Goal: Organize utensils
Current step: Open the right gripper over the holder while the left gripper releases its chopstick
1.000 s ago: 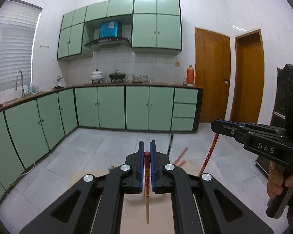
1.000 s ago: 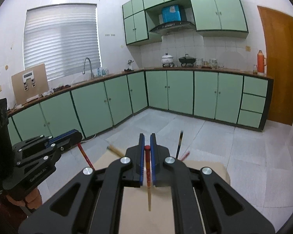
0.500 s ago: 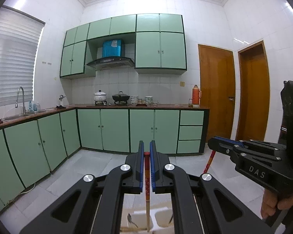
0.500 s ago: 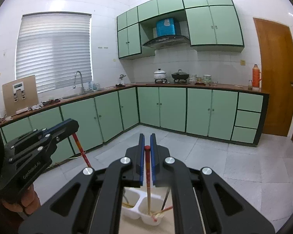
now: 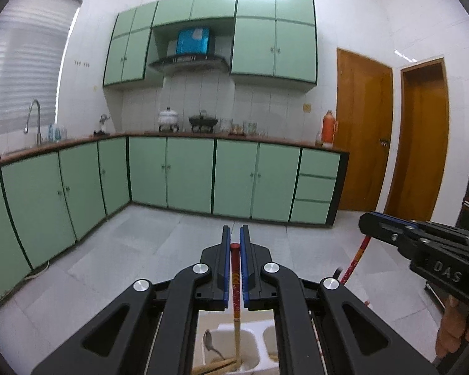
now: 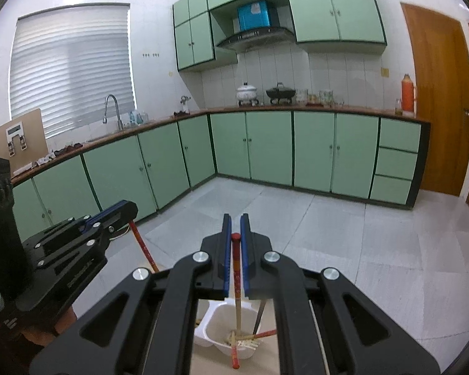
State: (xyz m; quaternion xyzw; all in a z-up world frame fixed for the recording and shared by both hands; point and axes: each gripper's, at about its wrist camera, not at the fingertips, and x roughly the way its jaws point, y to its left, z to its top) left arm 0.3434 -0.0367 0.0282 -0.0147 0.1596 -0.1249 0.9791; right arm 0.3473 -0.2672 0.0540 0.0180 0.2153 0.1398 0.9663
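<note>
White holder cut off by bottom edge, flanks hidden behind fingers. Spoon handle end buried. Hand at 4 o'clock, mostly out of frame.

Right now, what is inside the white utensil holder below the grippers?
The white utensil holder has side-by-side compartments. One holds chopsticks, into which the right gripper lowers its own. Another holds a metal spoon and wooden sticks. The gripper bodies cover the rest.
</note>
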